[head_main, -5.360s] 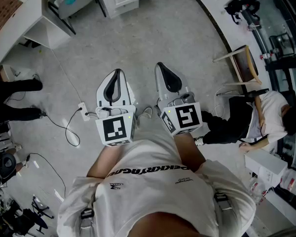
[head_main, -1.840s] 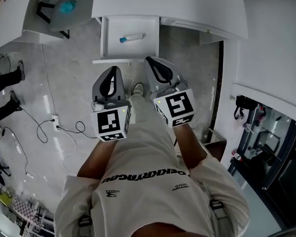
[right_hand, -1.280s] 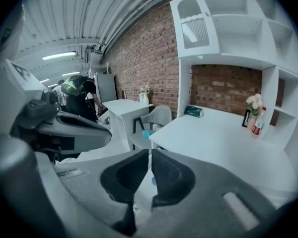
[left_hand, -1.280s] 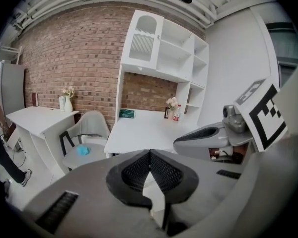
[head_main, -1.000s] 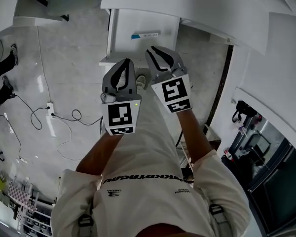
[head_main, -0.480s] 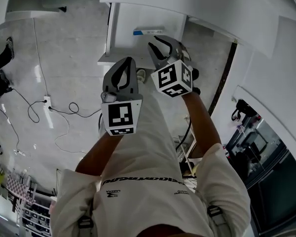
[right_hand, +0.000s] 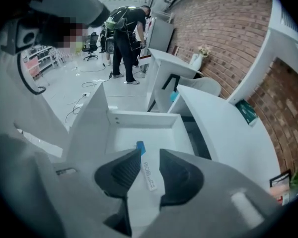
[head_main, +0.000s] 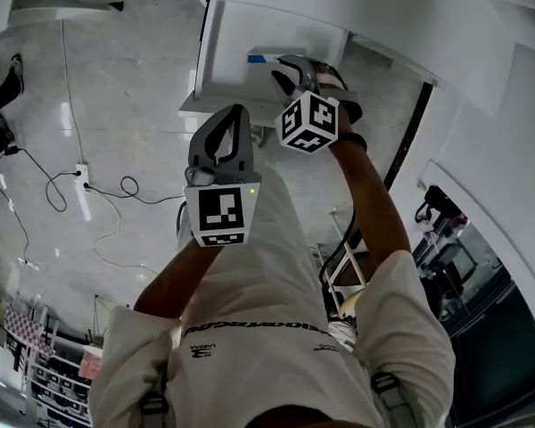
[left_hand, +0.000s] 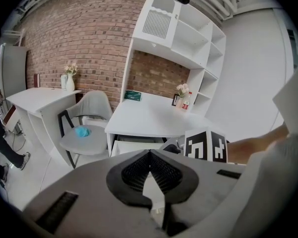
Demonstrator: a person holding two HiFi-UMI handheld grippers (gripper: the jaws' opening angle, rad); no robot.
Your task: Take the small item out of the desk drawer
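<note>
My right gripper has come down over the open drawer since the earlier frame, and its jaws have just been opening. The small item, a slim white stick with a blue cap, lies flat on the drawer floor, and it shows in the gap between those jaws, which stand wide apart and hold nothing yet. I judge that I am at the reach, just short of the grasp. The next move calls for lowering until the pads flank the stick across its narrow width, closing on it, then lifting it clear of the drawer walls.

My left gripper hangs back in front of the drawer, jaws together on nothing.

The right gripper view shows the stick's full length between the jaws. In the head view the gripper covers most of the stick, leaving the blue end showing. The left gripper view takes in the desk top and the right gripper's marker cube, not the item.
</note>
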